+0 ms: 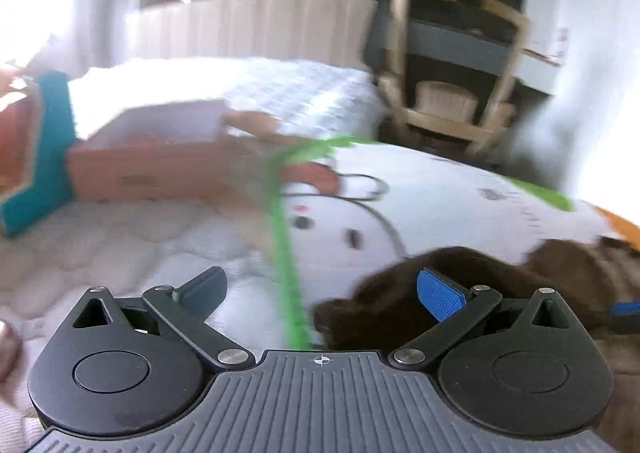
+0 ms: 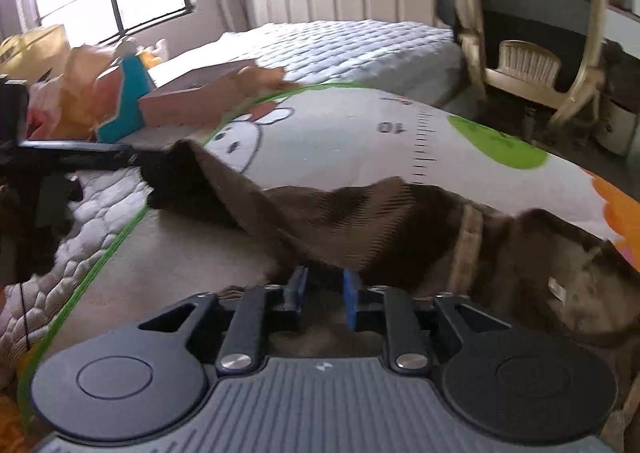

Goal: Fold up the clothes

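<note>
A brown ribbed garment [image 2: 380, 221] lies rumpled on a white cartoon play mat [image 2: 340, 133] with a green border. My right gripper [image 2: 324, 289] sits low at its near edge. The blue pads stand a narrow gap apart and the cloth's hem lies at their tips, not visibly pinched. My left gripper [image 1: 320, 289] is wide open with nothing between its fingers. The garment [image 1: 560, 265] lies under and beyond its right finger [image 1: 440, 293]. In the right wrist view the left gripper's dark body [image 2: 48, 189] is at the left, next to a raised corner of the cloth. The left wrist view is blurred.
An open cardboard box [image 2: 192, 101] and a teal piece [image 2: 128, 93] sit past the mat's far left edge on a quilted cover. Behind them are a bed [image 2: 340, 49] with a padded headboard and a cream chair [image 2: 528, 33] at the right.
</note>
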### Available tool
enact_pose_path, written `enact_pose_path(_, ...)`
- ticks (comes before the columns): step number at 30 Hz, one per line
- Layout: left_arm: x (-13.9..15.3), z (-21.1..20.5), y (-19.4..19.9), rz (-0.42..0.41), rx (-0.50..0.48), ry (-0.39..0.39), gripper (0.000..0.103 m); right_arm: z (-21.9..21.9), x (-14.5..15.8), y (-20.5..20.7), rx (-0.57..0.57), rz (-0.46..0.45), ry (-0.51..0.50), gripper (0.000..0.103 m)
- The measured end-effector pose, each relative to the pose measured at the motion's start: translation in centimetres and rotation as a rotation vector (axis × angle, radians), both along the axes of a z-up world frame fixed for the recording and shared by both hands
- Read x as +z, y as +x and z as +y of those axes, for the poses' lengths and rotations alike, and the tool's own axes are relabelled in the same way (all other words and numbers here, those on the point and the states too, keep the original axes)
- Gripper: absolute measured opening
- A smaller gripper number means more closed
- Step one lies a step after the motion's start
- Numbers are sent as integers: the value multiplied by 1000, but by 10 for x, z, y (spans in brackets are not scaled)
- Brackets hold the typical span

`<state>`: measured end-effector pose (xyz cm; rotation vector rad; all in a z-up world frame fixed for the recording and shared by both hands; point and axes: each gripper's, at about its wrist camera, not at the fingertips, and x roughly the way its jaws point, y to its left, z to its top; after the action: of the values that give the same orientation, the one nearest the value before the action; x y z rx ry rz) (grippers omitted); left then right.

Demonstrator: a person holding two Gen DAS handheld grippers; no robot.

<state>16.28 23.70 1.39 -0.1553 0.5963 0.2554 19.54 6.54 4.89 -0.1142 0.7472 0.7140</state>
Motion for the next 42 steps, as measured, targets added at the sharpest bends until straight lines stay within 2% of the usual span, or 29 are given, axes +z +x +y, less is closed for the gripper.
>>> enact_pose_path(1, 2, -2, 1, 9, -44, -15, 103, -5, 2, -1, -10, -4, 7, 29)
enact_pose_path(2, 2, -8, 3, 22, -81, 2, 103, -10, 4, -3, -19, -10, 14, 32)
enact_pose_path(6, -10, -36, 15, 67, -172, 211, 103, -32, 16, -16, -43, -48, 24, 45)
enact_pose_path(7, -15, -38, 18, 76, -190, 238, 103, -38, 19, -19, -53, -56, 27, 49)
enact_pose_path(10, -29, -43, 27, 105, -240, 311, 101, -61, 22, -27, -101, -63, 44, 50)
enact_pose_path(13, -39, -45, 34, 148, -310, 335, 68, -81, 21, -27, -167, -58, 54, 50)
enact_pose_path(14, -36, -47, 37, 149, -330, 344, 44, -87, 22, -27, -190, -58, 58, 50)
enact_pose_path(16, -24, -55, 45, 127, -329, 431, 11, -98, 25, -30, -221, -78, 70, 50)
enact_pose_path(18, 0, -62, 43, -2, -268, 601, 12, -109, 29, -33, -249, -100, 80, 50)
enact_pose_path(19, 10, -66, 38, -91, -245, 695, 19, -115, 29, -36, -263, -104, 82, 50)
enact_pose_path(21, 16, -74, 27, -177, -222, 828, 28, -127, 25, -40, -290, -93, 83, 50)
enact_pose_path(22, 13, -77, 23, -178, -232, 864, 34, -133, 22, -43, -305, -83, 79, 52)
enact_pose_path(23, 5, -78, 19, -142, -267, 878, 49, -140, 18, -45, -322, -72, 74, 55)
enact_pose_path(25, -19, -80, 11, -46, -336, 905, 73, -154, 11, -50, -364, -50, 64, 57)
enact_pose_path(27, -46, -79, 0, 51, -391, 924, 77, -169, 9, -55, -406, -43, 60, 57)
enact_pose_path(29, -62, -73, -10, 133, -416, 885, 80, -185, 10, -63, -452, -52, 54, 61)
enact_pose_path(31, -62, -66, -17, 161, -405, 823, 82, -202, 14, -72, -506, -87, 29, 70)
enact_pose_path(32, -56, -61, -19, 162, -388, 768, 89, -211, 16, -78, -538, -105, 16, 71)
enact_pose_path(34, -38, -51, -21, 149, -346, 611, 95, -232, 20, -92, -602, -117, 11, 71)
enact_pose_path(38, -4, -47, -14, 64, -301, 168, 95, -260, 19, -121, -678, -105, -6, 71)
enact_pose_path(40, 0, -65, -6, 26, -353, -14, 96, -267, 13, -132, -691, -83, -1, 71)
enact_pose_path(42, -3, -91, -1, 9, -425, -109, 96, -270, 3, -136, -686, -40, 14, 71)
